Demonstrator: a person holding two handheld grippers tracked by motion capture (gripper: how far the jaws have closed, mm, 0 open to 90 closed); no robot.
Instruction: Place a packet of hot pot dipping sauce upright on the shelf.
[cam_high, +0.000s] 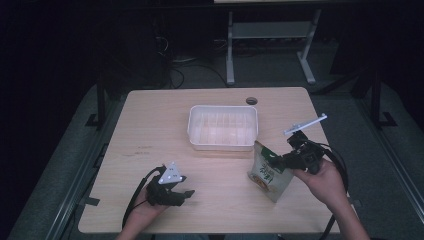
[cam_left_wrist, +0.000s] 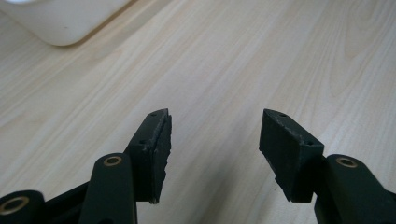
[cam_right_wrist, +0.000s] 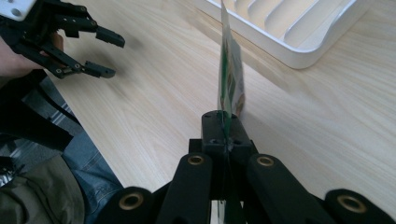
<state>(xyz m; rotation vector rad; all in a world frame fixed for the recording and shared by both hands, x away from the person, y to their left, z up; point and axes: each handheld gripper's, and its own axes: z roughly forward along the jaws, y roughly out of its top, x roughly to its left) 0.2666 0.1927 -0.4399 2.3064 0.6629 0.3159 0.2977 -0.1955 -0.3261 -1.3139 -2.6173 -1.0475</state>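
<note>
A green and cream snack pouch (cam_high: 267, 172) stands tilted on the table to the right of centre, and my right gripper (cam_high: 280, 161) is shut on its right edge. In the right gripper view the pouch (cam_right_wrist: 231, 74) shows edge-on, pinched between the closed jaws of the right gripper (cam_right_wrist: 224, 122). My left gripper (cam_high: 189, 194) rests open near the front left of the table, with nothing between its pads (cam_left_wrist: 156, 140). In the right gripper view the left gripper (cam_right_wrist: 106, 55) is at the upper left, jaws apart.
A white plastic bin (cam_high: 223, 127) sits in the middle of the wooden table (cam_high: 150, 135), just behind the pouch; its corner (cam_left_wrist: 60, 21) is in the left gripper view and its ribbed inside (cam_right_wrist: 289, 28) in the right gripper view. A round cable hole (cam_high: 251, 101) lies at the far edge.
</note>
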